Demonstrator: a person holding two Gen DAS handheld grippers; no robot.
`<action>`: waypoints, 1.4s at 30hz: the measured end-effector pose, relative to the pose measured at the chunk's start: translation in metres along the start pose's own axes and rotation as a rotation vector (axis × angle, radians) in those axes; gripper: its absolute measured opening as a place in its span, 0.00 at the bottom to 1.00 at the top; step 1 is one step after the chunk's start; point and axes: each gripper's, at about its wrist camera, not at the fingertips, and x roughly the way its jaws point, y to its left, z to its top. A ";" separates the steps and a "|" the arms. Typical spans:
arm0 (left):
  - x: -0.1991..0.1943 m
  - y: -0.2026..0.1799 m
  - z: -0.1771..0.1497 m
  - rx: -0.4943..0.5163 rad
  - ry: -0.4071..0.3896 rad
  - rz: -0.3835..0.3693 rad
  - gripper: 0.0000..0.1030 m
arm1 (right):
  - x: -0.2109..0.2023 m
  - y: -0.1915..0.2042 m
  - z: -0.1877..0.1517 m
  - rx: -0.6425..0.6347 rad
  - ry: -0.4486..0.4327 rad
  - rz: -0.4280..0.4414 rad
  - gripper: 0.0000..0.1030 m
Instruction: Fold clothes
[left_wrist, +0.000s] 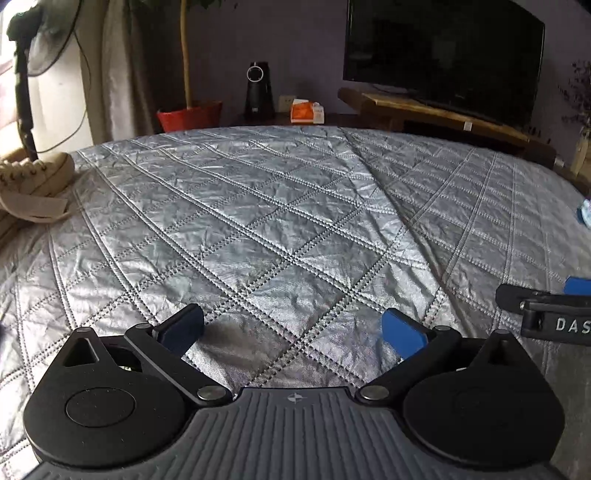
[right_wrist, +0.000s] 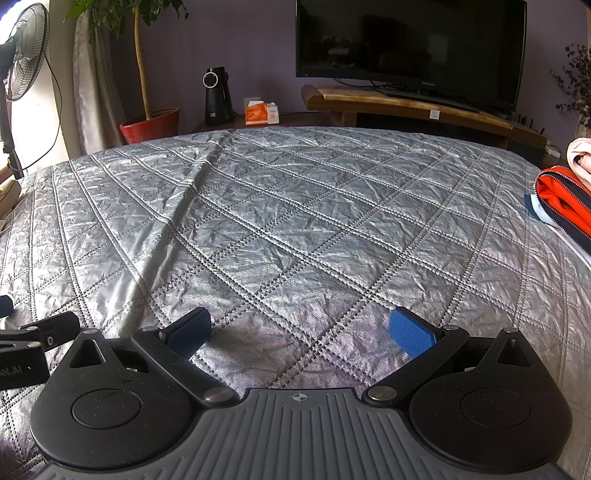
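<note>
Silver quilted bedspread (right_wrist: 295, 206); two grippers, left (left_wrist: 293, 330) and right (right_wrist: 301, 332), fingers apart, empty; clothes pile (right_wrist: 565, 199) at right edge.

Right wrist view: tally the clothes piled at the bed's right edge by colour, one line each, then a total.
Orange-red, with zip: 1 (orange-red garment)
Pale pink: 1 (pale pink garment)
Light blue: 1 (light blue garment), only an edge showing under the orange-red one
Total: 3 visible; the frame edge cuts the pile, so more may lie beyond.
</note>
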 end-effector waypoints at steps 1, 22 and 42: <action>0.000 -0.002 0.000 0.005 0.001 0.004 1.00 | 0.000 0.000 0.000 0.000 0.000 0.000 1.00; 0.002 0.001 0.001 0.005 0.002 0.004 1.00 | 0.001 0.000 0.000 0.000 0.000 0.000 1.00; 0.003 0.001 0.001 0.005 0.002 0.004 1.00 | -0.001 -0.011 0.006 0.067 0.072 -0.004 1.00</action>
